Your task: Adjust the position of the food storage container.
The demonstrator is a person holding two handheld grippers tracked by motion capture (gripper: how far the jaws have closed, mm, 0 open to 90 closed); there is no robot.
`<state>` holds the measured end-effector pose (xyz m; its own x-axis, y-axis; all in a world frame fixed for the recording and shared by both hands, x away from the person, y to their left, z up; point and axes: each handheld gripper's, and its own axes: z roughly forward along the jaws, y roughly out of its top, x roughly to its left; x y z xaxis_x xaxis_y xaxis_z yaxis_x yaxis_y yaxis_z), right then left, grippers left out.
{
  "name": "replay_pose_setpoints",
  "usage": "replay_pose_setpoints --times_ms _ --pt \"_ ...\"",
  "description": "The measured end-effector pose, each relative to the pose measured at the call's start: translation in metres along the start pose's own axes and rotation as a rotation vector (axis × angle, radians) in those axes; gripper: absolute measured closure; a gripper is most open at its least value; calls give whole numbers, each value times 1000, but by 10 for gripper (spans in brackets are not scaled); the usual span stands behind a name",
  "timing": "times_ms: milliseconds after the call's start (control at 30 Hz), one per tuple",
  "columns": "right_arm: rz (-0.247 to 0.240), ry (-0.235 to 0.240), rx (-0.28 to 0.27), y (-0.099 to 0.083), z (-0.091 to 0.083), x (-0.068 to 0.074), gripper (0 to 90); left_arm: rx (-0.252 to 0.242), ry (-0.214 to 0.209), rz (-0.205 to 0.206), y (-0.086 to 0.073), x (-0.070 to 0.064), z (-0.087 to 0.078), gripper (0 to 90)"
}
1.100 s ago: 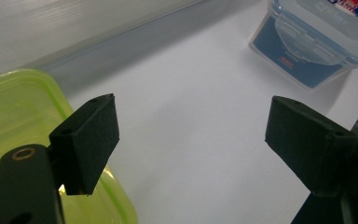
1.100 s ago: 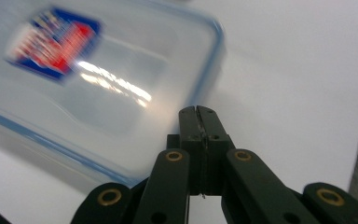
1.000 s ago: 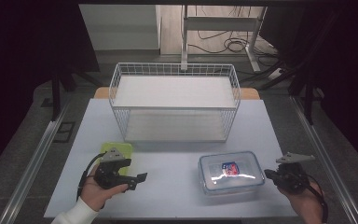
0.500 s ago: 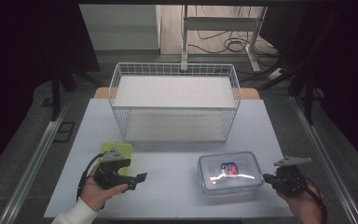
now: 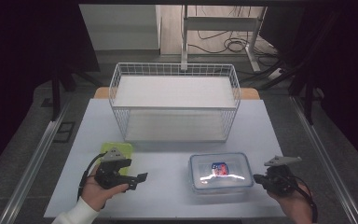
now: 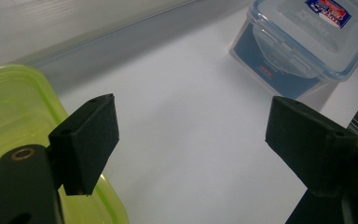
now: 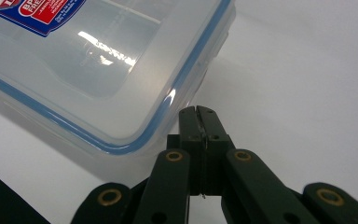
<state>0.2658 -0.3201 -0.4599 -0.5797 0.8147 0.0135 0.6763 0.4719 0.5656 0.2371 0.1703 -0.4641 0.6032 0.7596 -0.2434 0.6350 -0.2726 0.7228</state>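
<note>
Right gripper point(image 5: 261, 178) sits clenched, pads pressed together, just beside the clear blue-rimmed lidded plastic box point(image 5: 220, 171) on the white table point(image 5: 168, 163). Light, rigid, slick walls (likely slippery), so grab a side latch flap. Left gripper point(image 5: 139, 179) gapes empty near the lime-green lid point(image 5: 121, 150).

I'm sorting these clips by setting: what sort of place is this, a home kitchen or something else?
Probably a lab or workshop set up for recording, not a kitchen. A plain white table stands on a bare floor between metal rails, loose cables lie behind it, and it holds an empty wire basket and lidded food containers.
</note>
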Motion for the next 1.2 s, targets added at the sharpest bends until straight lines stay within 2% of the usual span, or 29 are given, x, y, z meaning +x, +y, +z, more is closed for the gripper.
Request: replay_pose_setpoints --times_ms 400,567,933,1100,1200 --pt "-77 27 -6 23 20 27 895 -10 -8 -15 0 0 -1 171" --pt "-95 44 -6 31 27 35 895 -9 -7 -17 -1 0 0 171" --pt "-106 64 -16 35 36 41 895 -4 -3 -23 -1 1 2 171" --pt "-128 67 -16 40 40 48 895 -2 -4 -19 -1 -1 3 171" --pt "-114 76 -43 40 36 45 894 -8 -1 -23 -3 -1 0 171"
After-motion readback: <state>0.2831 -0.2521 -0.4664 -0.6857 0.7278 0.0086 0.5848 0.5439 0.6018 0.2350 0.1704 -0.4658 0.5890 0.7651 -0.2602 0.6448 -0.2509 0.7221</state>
